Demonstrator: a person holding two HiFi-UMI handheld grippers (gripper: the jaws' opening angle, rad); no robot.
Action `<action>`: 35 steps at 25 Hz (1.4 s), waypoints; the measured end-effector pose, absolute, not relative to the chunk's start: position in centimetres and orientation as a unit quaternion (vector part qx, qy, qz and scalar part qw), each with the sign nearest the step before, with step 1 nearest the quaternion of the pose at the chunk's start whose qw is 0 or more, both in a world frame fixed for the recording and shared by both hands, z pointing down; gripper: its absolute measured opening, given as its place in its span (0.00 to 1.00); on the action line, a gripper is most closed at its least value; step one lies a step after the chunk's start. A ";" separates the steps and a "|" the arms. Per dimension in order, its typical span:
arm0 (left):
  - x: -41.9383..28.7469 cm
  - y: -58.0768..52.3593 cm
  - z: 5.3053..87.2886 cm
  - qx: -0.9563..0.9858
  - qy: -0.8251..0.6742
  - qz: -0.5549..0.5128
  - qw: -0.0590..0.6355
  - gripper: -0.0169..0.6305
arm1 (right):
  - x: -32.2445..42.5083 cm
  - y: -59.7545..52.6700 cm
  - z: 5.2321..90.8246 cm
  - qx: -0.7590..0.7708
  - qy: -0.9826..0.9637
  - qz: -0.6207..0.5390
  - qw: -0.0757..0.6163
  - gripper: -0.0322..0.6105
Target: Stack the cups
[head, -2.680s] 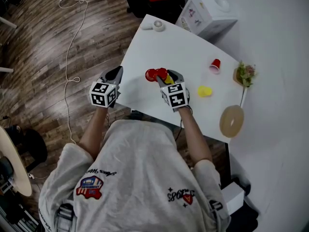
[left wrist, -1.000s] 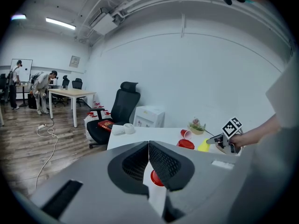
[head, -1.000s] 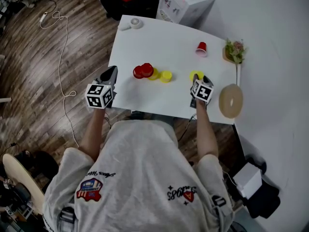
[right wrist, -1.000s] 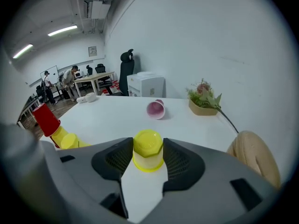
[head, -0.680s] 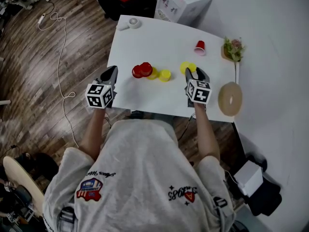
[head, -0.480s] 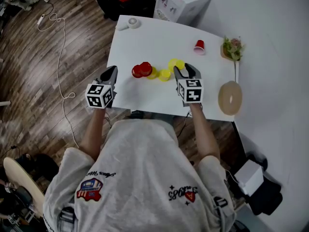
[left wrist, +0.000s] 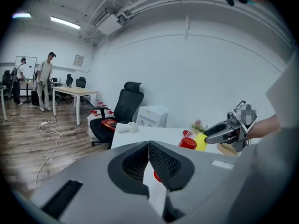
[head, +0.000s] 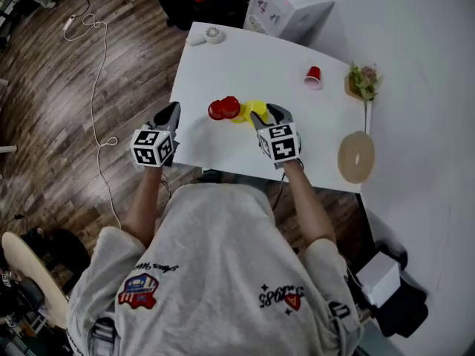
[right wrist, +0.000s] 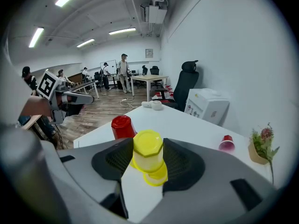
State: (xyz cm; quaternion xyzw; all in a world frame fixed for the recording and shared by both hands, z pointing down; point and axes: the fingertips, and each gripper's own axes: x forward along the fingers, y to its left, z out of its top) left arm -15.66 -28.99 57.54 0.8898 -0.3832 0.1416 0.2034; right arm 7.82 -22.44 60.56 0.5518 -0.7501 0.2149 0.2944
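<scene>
Right gripper (right wrist: 148,158) clamps an upturned yellow cup (right wrist: 148,147), base seemingly hexagonal; left gripper (left wrist: 148,161) pinched together, empty.

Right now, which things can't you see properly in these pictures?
- Head view: the right gripper covers part of the yellow cups; their number is unclear.
- Right gripper view: the held yellow cup hides most of the lower yellow cup; whether they touch is unclear.
- Left gripper view: the shut left gripper hides all but a red sliver behind it.
- Head view: the red cups are too small to count.
</scene>
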 end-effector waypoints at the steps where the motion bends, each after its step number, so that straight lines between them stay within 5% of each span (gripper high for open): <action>1: -15.7 -29.0 57.6 0.889 -0.384 0.142 0.204 0.04 | 7.7 -22.5 60.8 0.549 -0.751 0.216 0.296 0.37; 20: -14.7 -30.3 58.3 0.885 -0.388 0.146 0.213 0.04 | 8.2 -23.6 57.8 0.543 -0.770 0.207 0.262 0.42; 28: -14.3 -31.4 58.7 0.878 -0.401 0.148 0.217 0.04 | 19.6 -28.1 56.6 0.616 -0.715 0.263 0.202 0.42; 35: -14.7 -32.0 59.9 0.862 -0.421 0.167 0.227 0.04 | 31.5 -32.0 59.5 0.652 -0.652 0.321 0.217 0.44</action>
